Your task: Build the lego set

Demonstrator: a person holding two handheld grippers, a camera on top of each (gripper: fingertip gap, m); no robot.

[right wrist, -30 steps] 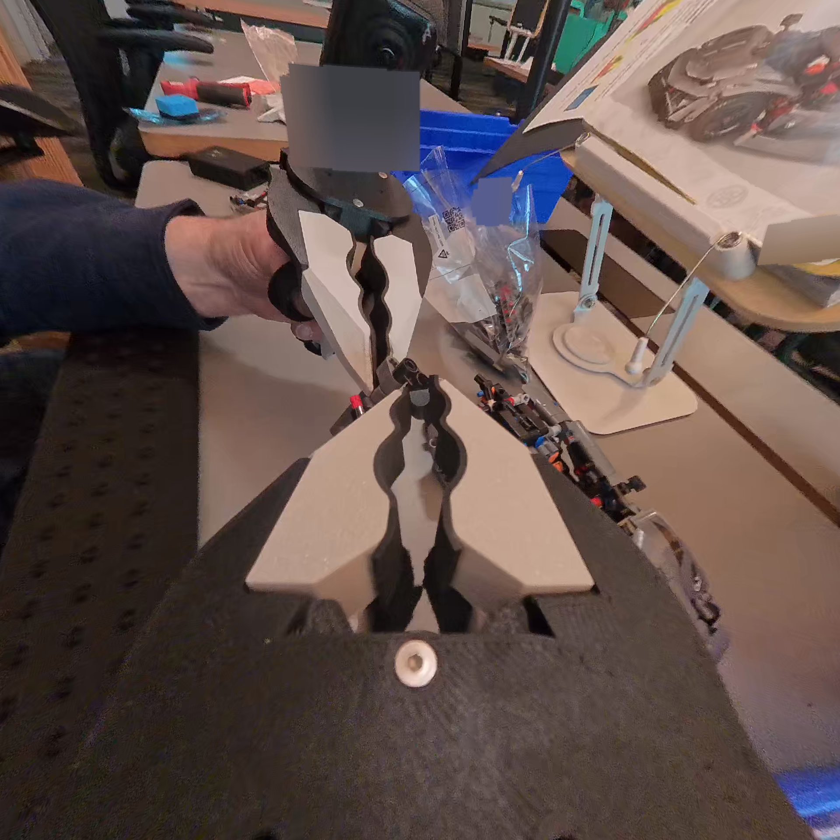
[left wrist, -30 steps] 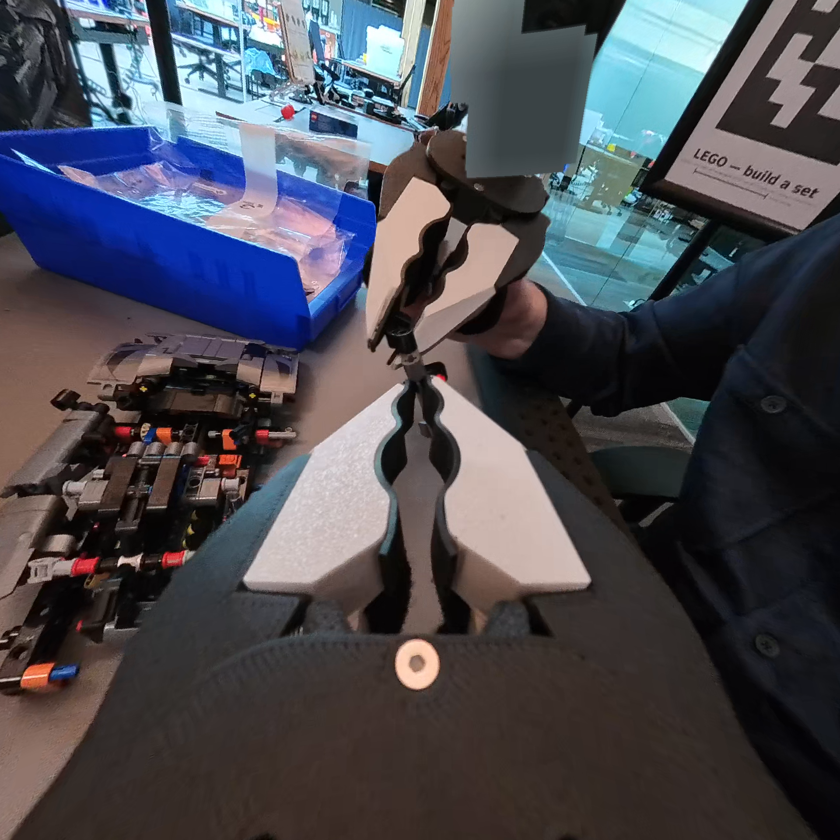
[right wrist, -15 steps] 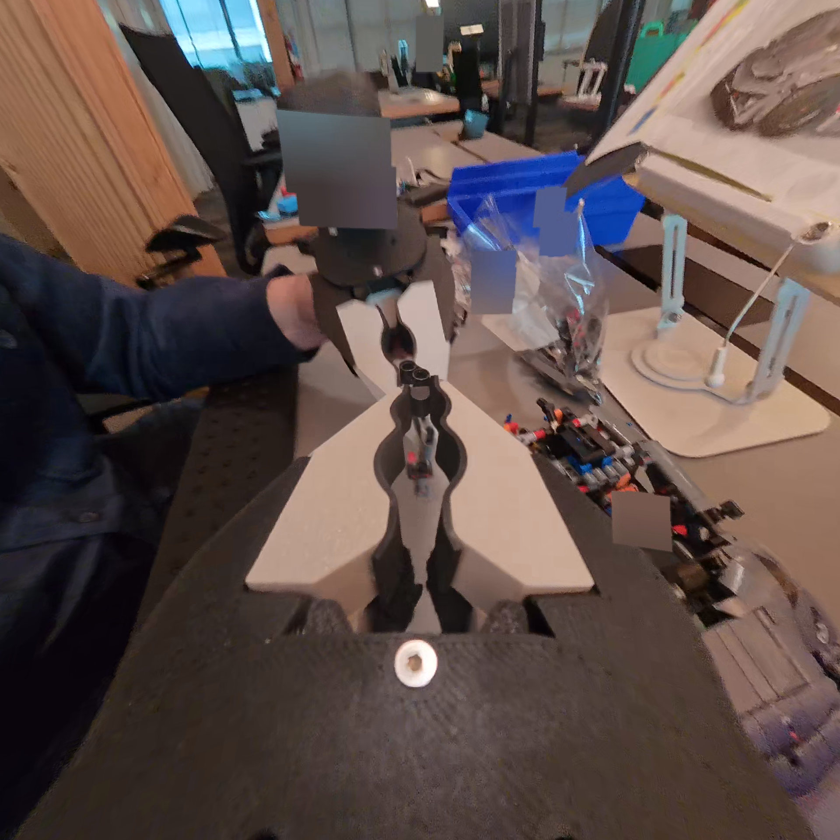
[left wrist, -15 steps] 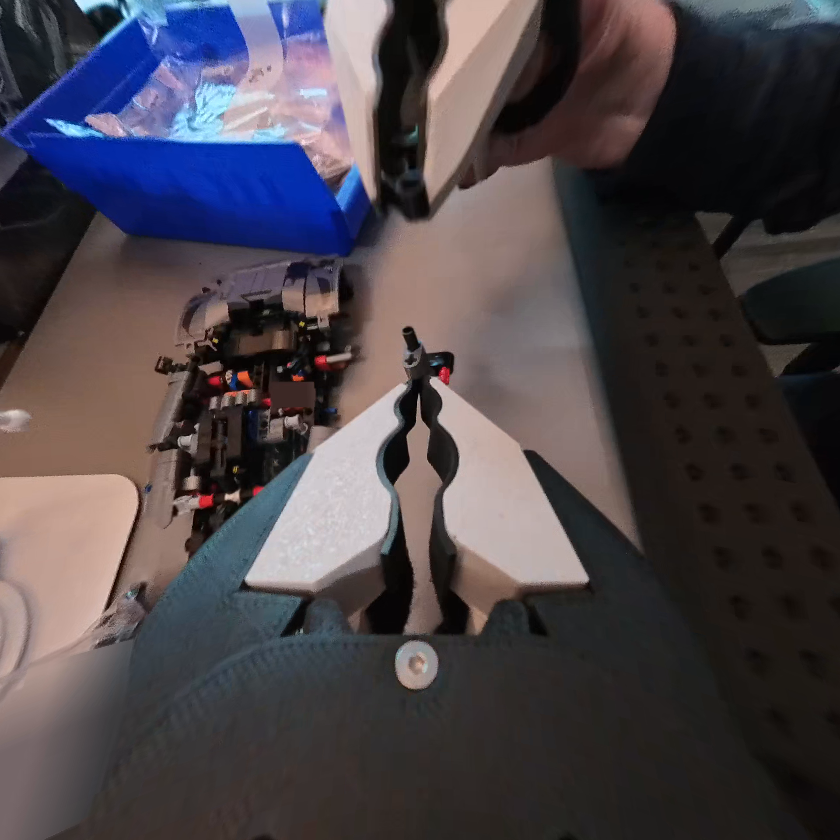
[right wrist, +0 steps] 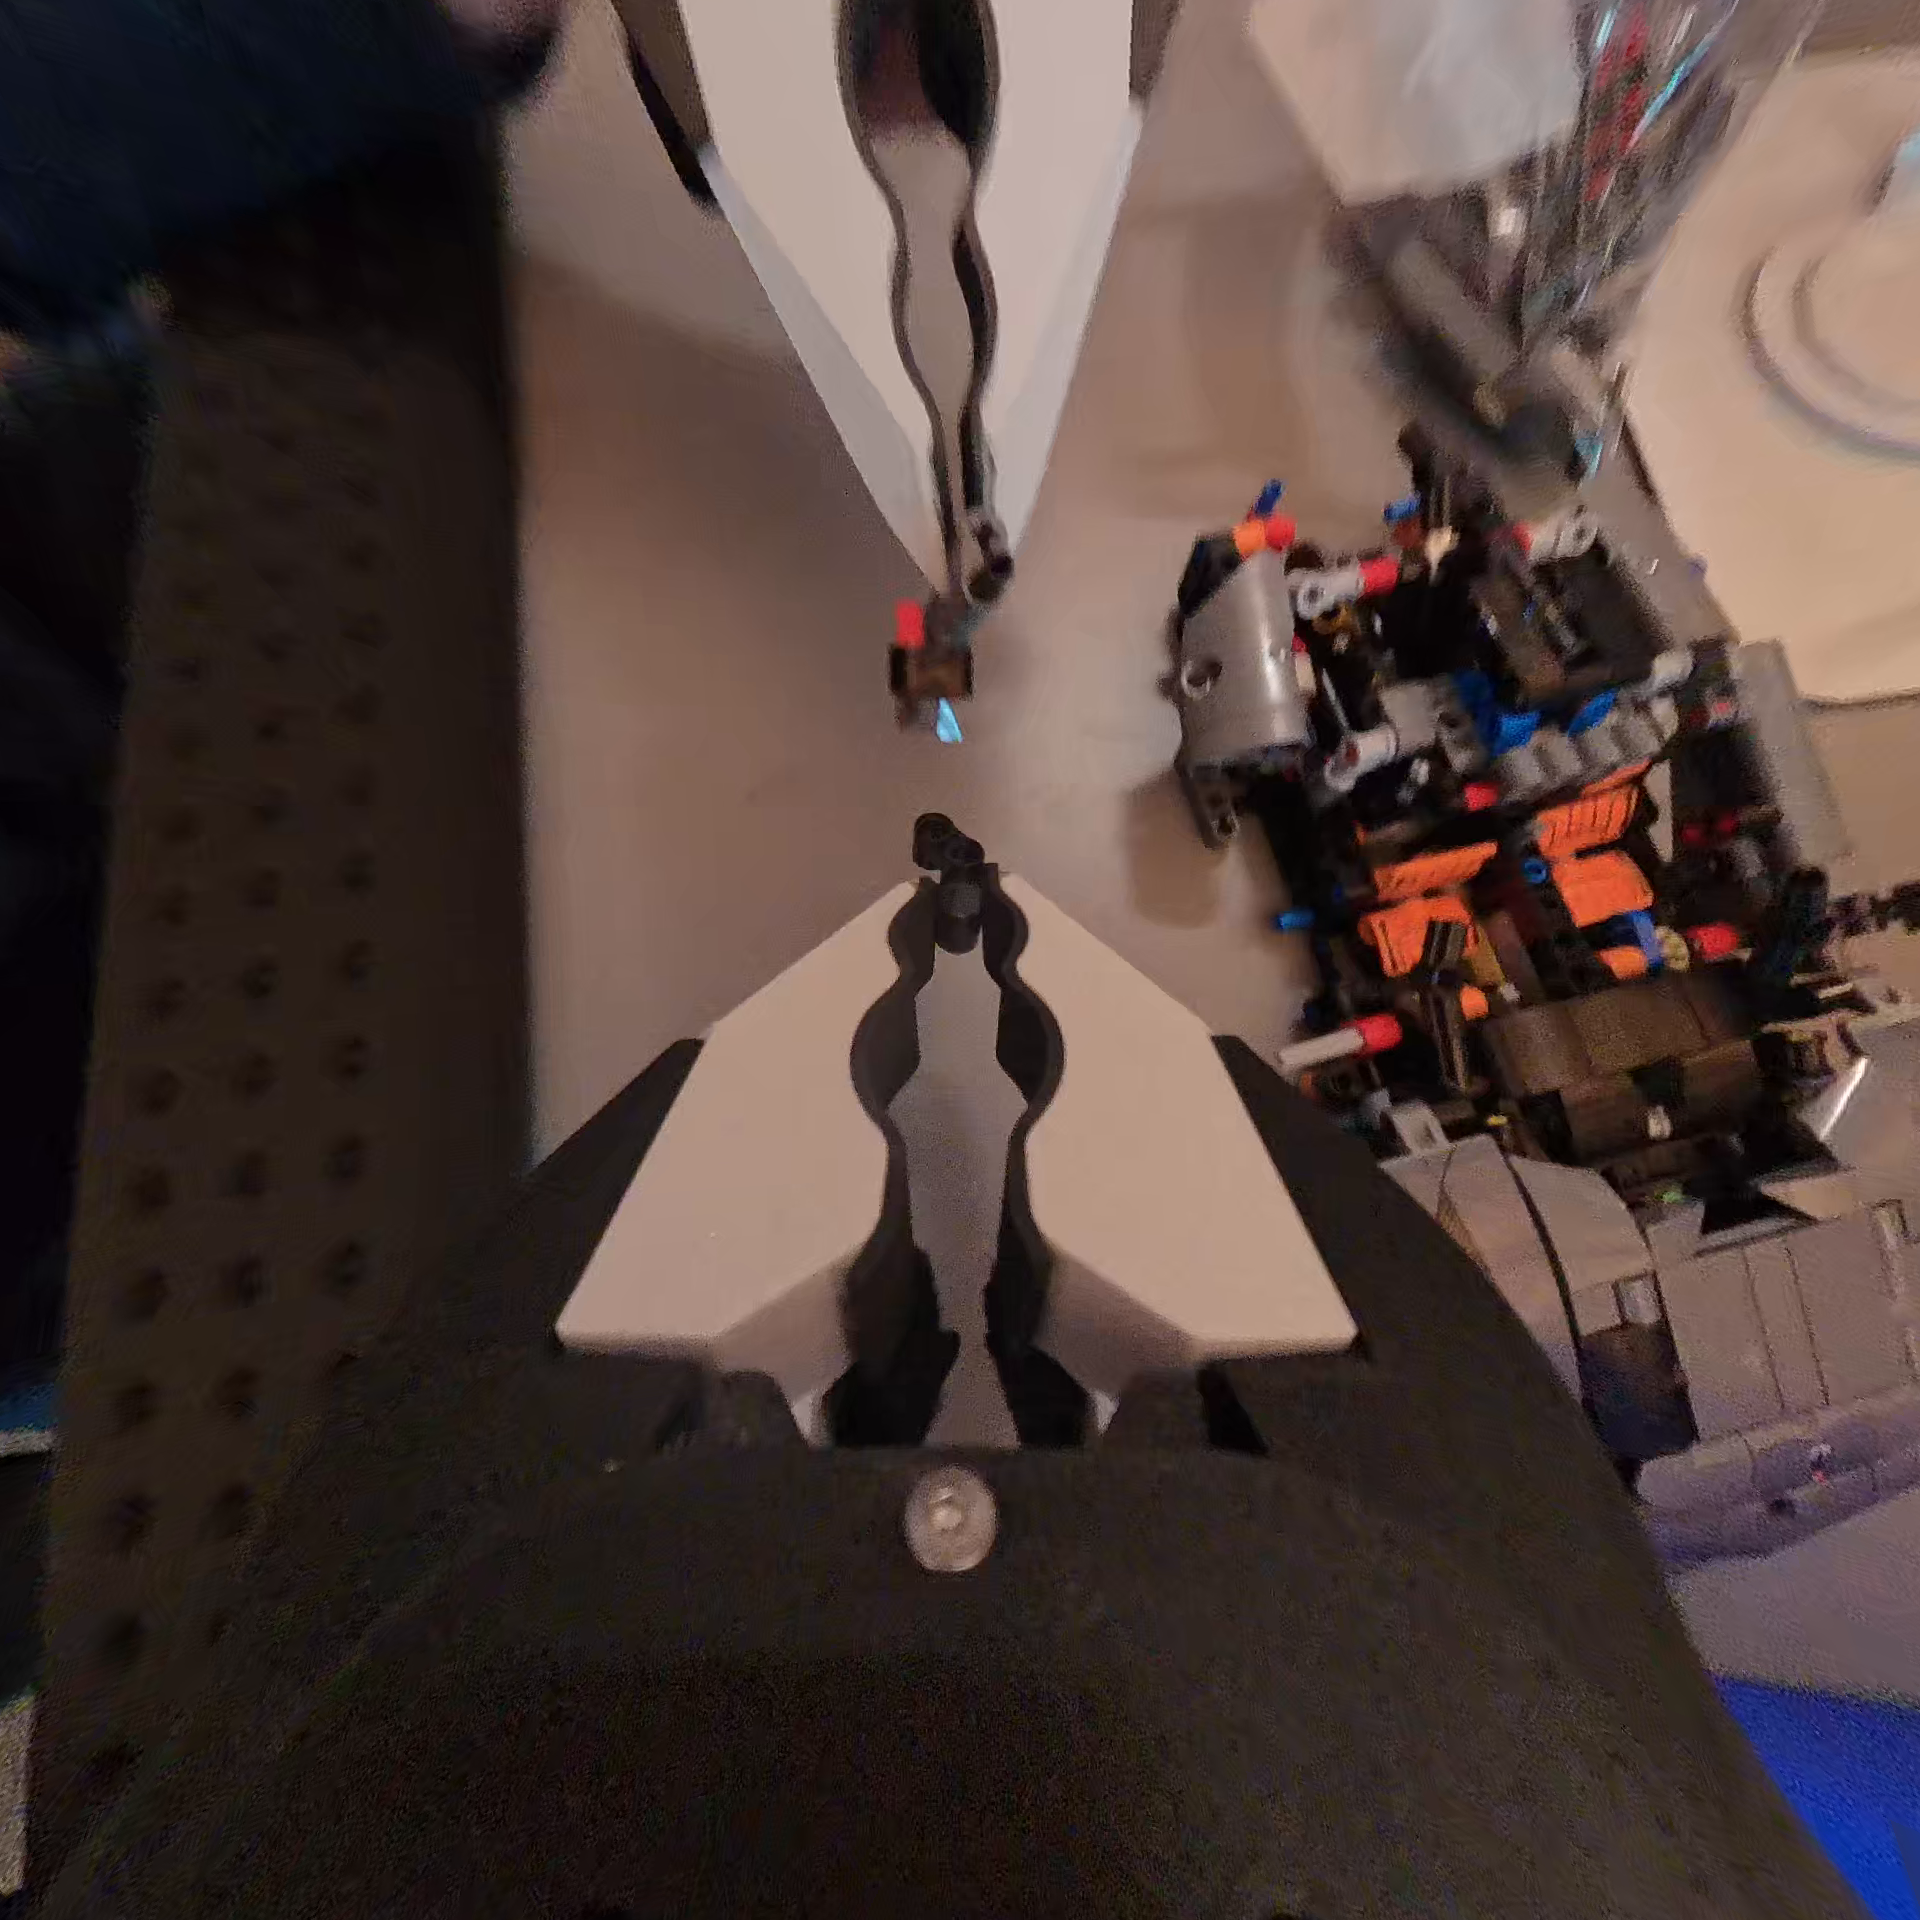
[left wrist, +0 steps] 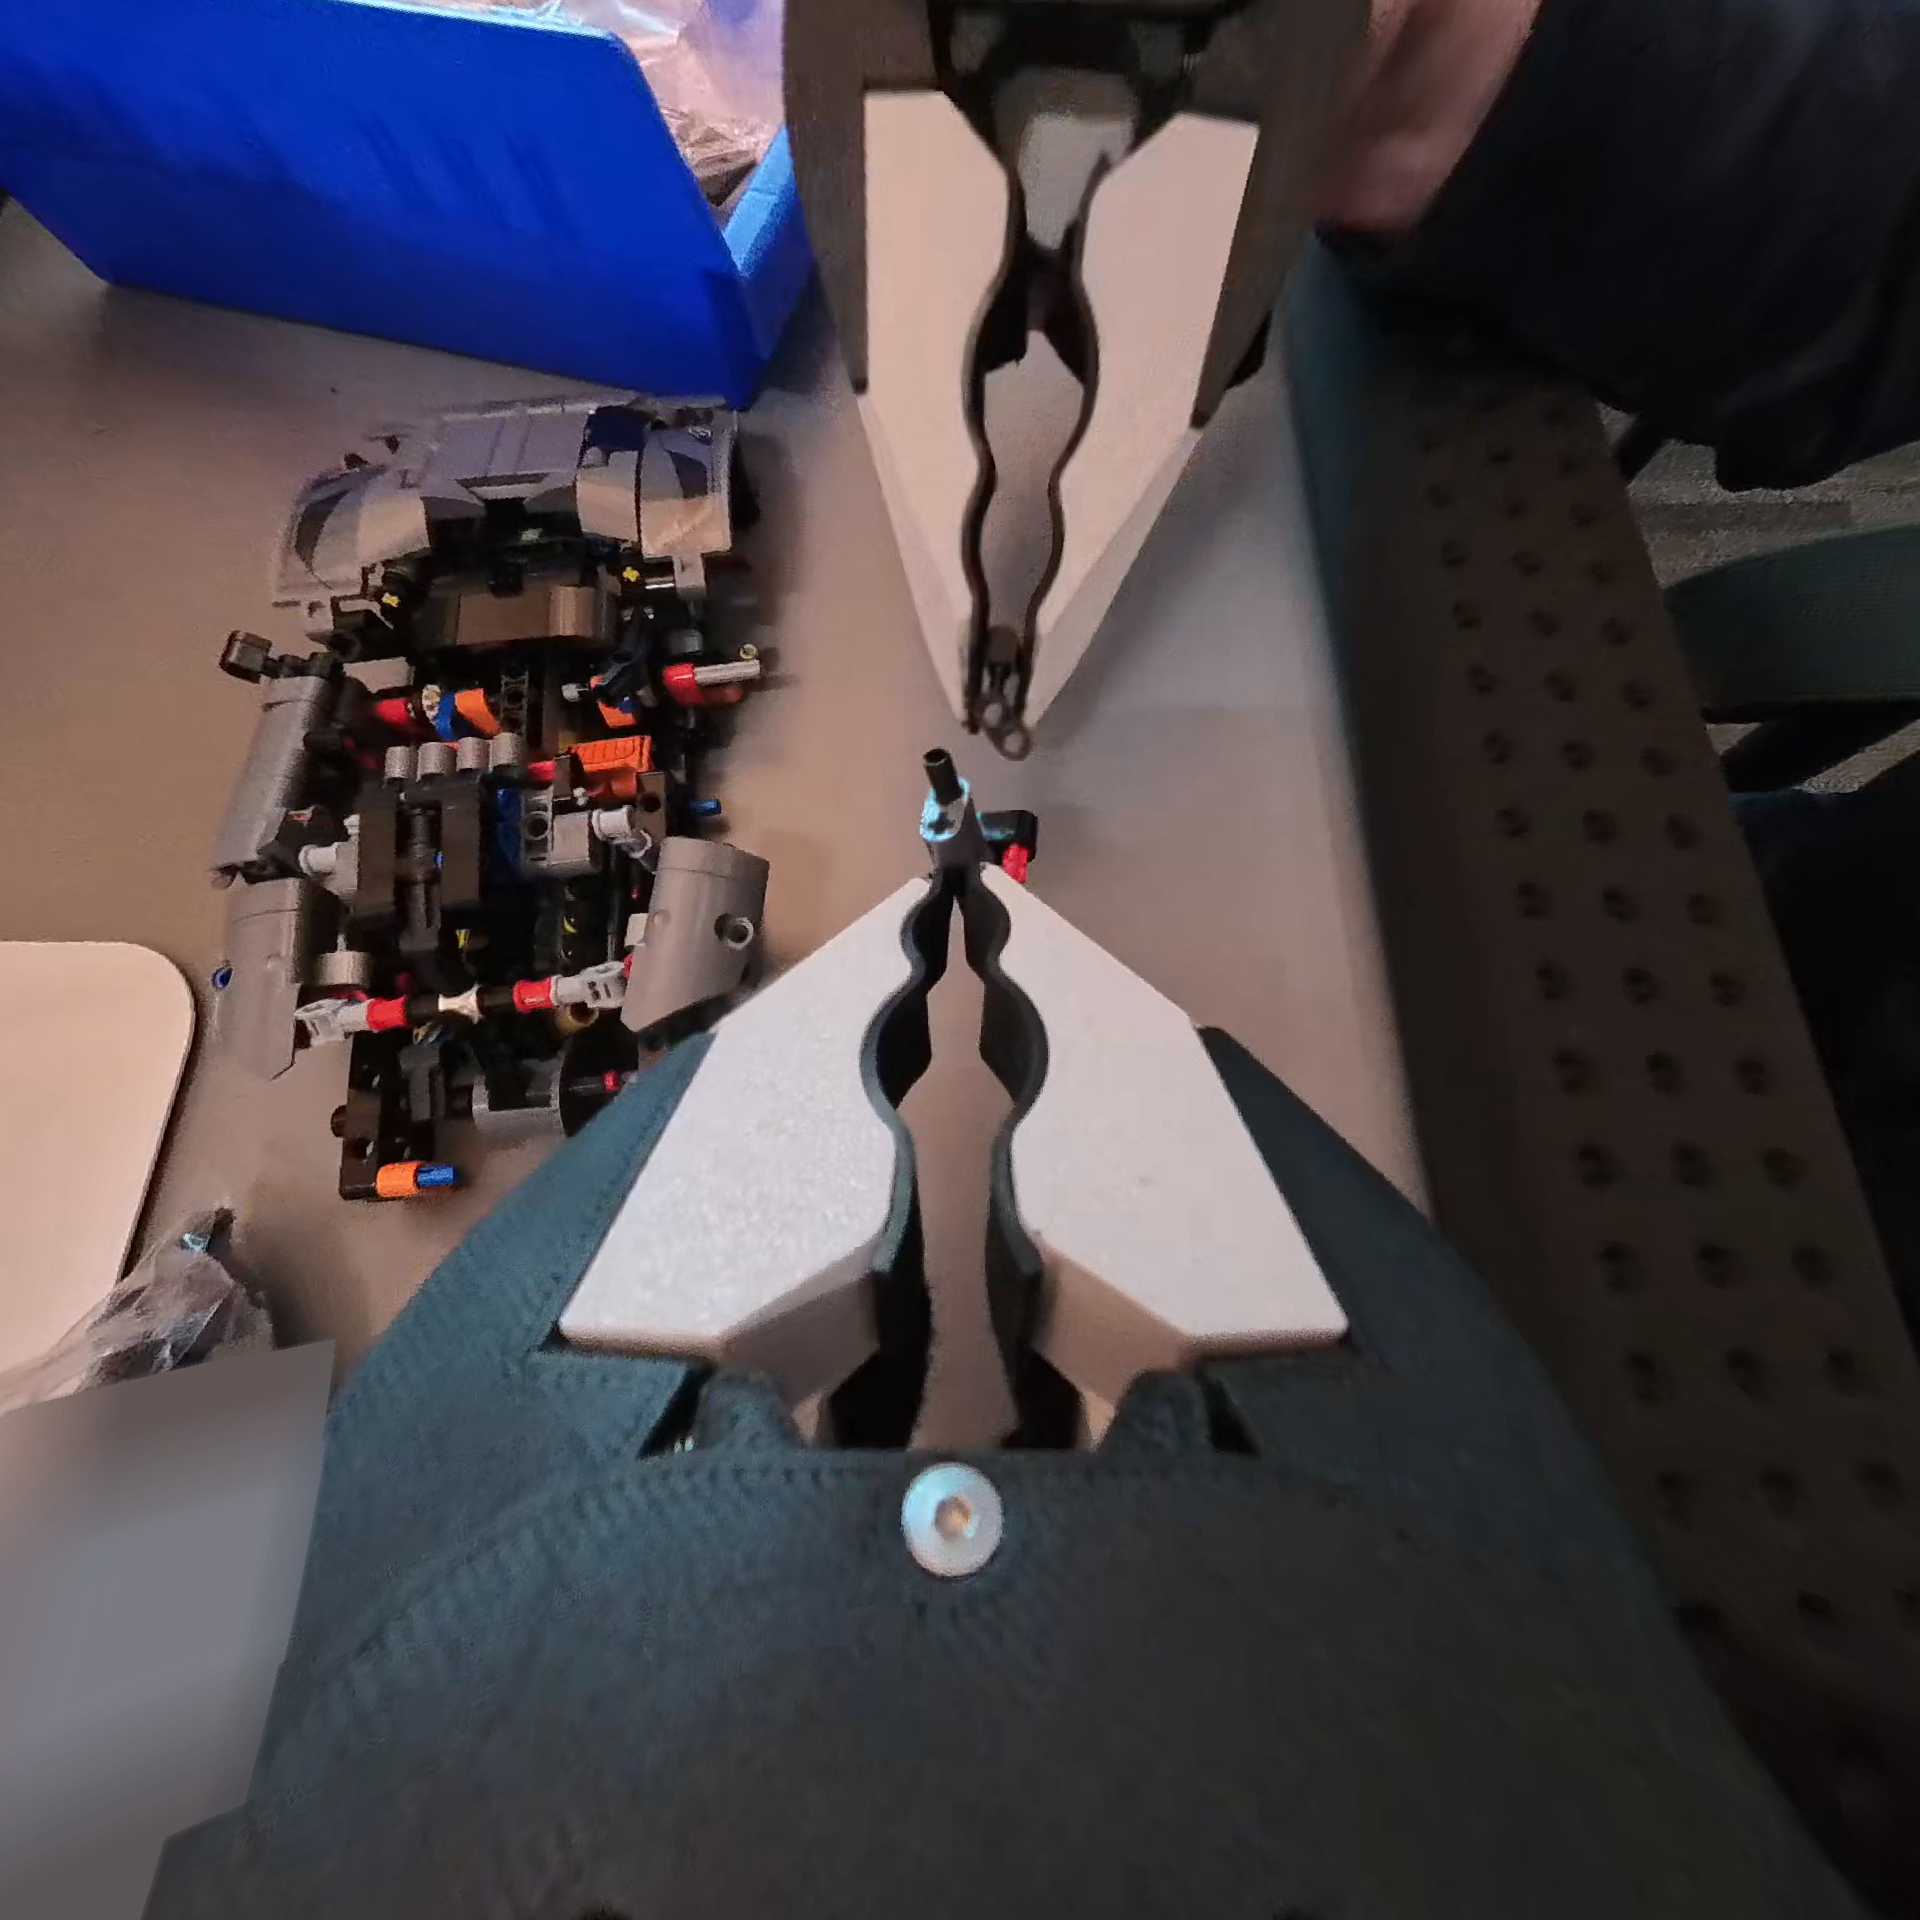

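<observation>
Left gripper (left wrist: 954, 883) pinches a small assembly (left wrist: 961, 821), right gripper (right wrist: 954, 883) nips a black connector (right wrist: 948, 847), tips near over the desk (left wrist: 1195, 727).

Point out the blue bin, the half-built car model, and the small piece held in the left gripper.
blue bin (left wrist: 416, 197), left wrist view: its outer side wall.
half-built car model (left wrist: 488, 810), left wrist view: its dark middle section.
small piece (left wrist: 948, 816) in left gripper (left wrist: 958, 883), left wrist view: its grey body.

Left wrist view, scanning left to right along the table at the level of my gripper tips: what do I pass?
White stand base → partly built lego car → small lego subassembly pinched in the left gripper → perforated dark chair edge.
</observation>
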